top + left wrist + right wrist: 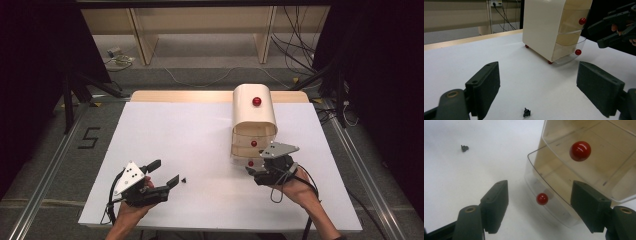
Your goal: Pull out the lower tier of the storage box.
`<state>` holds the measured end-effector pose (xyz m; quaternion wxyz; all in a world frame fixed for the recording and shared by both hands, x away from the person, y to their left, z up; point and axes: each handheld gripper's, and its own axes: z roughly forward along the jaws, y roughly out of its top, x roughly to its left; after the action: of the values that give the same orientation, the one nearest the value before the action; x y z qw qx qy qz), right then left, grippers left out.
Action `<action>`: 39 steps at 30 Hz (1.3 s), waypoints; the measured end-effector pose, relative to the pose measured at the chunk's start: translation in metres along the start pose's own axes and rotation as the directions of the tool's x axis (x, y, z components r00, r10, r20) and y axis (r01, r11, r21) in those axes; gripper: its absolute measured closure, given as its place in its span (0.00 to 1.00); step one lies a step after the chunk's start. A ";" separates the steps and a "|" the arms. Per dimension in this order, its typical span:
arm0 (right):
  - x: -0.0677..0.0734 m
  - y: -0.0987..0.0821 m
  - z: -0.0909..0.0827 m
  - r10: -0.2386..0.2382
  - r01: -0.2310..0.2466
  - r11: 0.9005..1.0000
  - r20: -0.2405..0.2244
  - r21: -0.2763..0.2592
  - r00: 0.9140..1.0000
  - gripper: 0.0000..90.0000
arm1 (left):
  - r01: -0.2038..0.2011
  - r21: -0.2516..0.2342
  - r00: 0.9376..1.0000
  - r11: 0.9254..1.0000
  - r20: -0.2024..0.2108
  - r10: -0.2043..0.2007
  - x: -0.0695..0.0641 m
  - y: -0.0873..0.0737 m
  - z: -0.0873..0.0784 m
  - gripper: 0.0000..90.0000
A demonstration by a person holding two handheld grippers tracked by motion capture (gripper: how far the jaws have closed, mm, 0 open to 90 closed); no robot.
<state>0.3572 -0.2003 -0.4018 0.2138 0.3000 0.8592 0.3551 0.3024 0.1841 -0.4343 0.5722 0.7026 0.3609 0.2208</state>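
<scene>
Though seen from above, small black item (184, 179) on white counter (200, 140): too small to identify; shape unclear in left gripper view (526, 112) and right gripper view (464, 148) alike. Lies just beyond left gripper (165, 175), well apart from cabinet.

Cream rounded-top mini drawer cabinet with clear plastic drawers (254, 122): stands upright on right half of counter, towards far edge. Red round knob on top face (256, 101), visible from high view. Middle drawer knob (254, 143) and lowest drawer knob (250, 163) partly crowded by right gripper (255, 172) from above; shown plainly in right gripper view, upper knob (580, 150), lower knob (542, 198). Lowest drawer pulled out a little past the one above. Drawer contents: cannot be made out through the plastic. Small red feet under cabinet (526, 46), noted in left gripper view.

Left gripper: jaws spread wide, nothing between them, small black item on counter ahead of the gap. Grey three-cornered plate on top.

Right gripper: jaws apart, holding nothing, just in front of lowest drawer, knob seen between them but untouched. Also seen far off at upper right edge of left gripper view (614, 27), cut off by frame.

Forearms cut off at bottom edge of high view.

Writing: black "5" marked on floor (89, 137) left of counter. No brand legible elsewhere.
</scene>
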 end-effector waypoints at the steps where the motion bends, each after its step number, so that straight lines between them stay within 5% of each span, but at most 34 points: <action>1: 0.000 0.000 0.000 0.000 0.000 1.000 0.000 0.000 1.000 0.35 | 0.000 0.000 1.000 1.000 0.000 0.000 0.000 0.000 0.000 0.21; 39: -0.012 0.009 0.033 -0.072 0.074 0.995 -0.035 0.068 0.997 0.68 | 0.000 0.004 1.000 1.000 -0.003 0.000 0.000 0.000 0.000 0.21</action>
<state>0.3887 -0.1877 -0.4147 0.2020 0.2700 0.8847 0.3218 0.3022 0.1841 -0.4344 0.5702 0.7033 0.3623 0.2213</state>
